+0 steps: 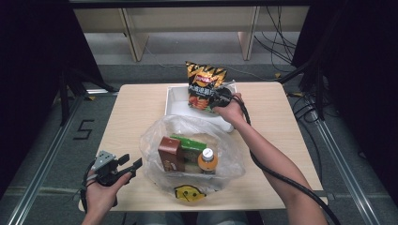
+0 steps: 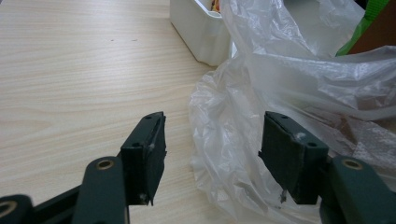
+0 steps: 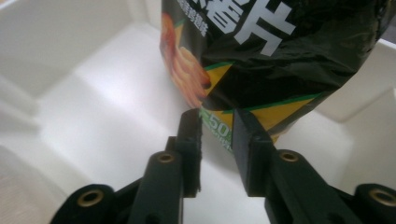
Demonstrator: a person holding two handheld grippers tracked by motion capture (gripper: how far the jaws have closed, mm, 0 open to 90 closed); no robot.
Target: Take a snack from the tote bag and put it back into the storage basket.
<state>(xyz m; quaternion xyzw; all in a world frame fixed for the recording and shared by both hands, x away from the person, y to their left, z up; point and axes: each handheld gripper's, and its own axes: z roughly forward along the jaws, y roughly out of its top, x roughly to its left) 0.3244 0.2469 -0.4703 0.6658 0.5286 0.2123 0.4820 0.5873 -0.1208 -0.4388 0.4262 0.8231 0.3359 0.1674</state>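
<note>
We pinch the chip bag over the white bin

Nearest us, our left gripper (image 1: 126,165) rests spread beside the plastic bag (image 1: 155,136) holding cartons and a bottle (image 1: 207,160); farther off, our right gripper (image 3: 217,122) clamps the chip bag (image 3: 275,51) by its lower edge, upright above the white bin (image 1: 174,101).

The left tool (image 1: 130,165) rests low with jaws spread; the right tool (image 1: 217,102), arm outstretched, has jaws pinched.

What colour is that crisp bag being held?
Mostly black, with orange-yellow flames and white lettering: the crisp bag, clearest in the high view.

One chip bag (image 1: 205,86), one tray (image 1: 174,106), one plastic bag (image 1: 155,136), one bottle (image 1: 207,160), two cartons (image 1: 172,153).
</note>
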